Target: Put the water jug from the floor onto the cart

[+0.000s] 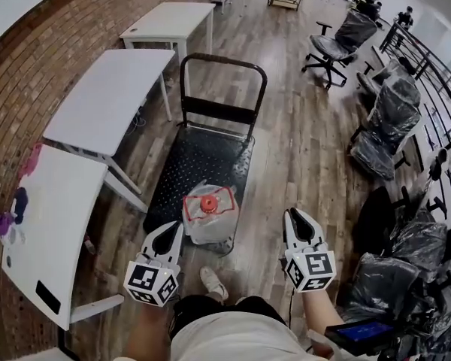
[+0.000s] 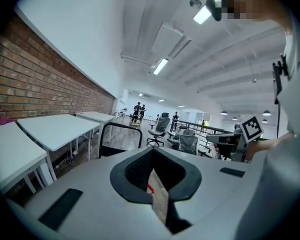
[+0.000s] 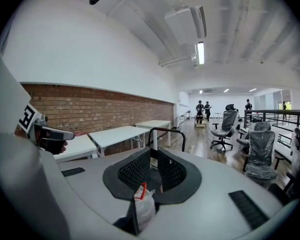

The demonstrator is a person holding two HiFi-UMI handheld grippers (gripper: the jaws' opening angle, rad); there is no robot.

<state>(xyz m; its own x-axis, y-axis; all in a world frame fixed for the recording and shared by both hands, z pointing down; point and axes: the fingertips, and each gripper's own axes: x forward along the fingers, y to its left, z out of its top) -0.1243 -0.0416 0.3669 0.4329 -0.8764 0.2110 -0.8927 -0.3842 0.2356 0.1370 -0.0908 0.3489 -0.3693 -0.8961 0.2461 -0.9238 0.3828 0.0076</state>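
The water jug, clear with a red cap and wrapped in plastic film, stands on the near end of the black cart, whose handle rises at the far end. Both grippers are lifted close to my body, apart from the jug. My left gripper is to the jug's left with its tips together and empty. My right gripper is to its right, jaws drawn nearly together with nothing between them. Below the jaws, the jug shows in the left gripper view, and the jug shows in the right gripper view.
White tables line the brick wall at the left. Office chairs, some wrapped in plastic, and a railing stand at the right. My shoe is just in front of the cart. Wooden floor lies between cart and chairs.
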